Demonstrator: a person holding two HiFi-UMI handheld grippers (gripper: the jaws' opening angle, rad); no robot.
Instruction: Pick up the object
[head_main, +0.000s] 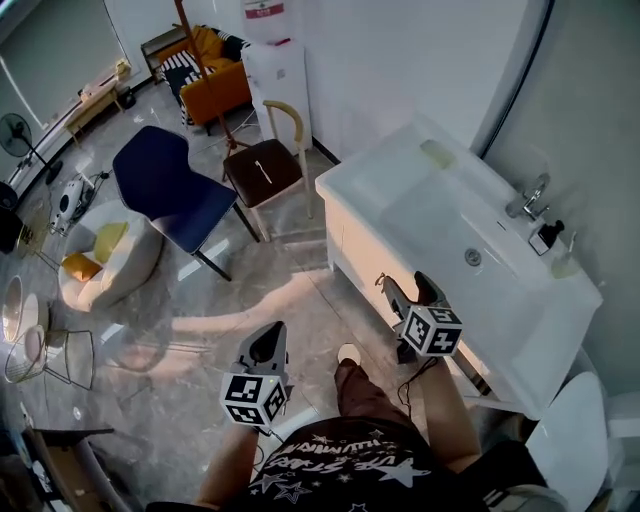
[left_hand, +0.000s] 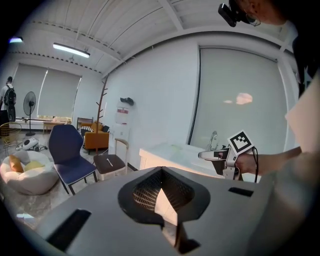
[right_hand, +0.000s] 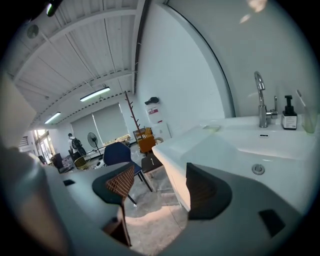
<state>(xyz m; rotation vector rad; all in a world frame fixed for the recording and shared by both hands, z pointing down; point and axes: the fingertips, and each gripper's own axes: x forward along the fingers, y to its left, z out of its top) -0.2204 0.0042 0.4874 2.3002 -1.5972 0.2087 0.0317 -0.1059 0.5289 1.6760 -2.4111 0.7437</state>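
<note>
Open floor straight ahead, passable up to the blue chair and the brown chair beyond. On the right, just beside the right gripper, blocked by the white worktop and its cabinet front. Free room over the basin; at its back edge, a tap and a pump bottle near the wall.

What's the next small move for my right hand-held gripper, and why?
Probably ease the right hand-held gripper forward over the sink toward the pump bottle beside the faucet. Its jaws stand apart and empty, short of the basin, and nothing is grasped yet.
</note>
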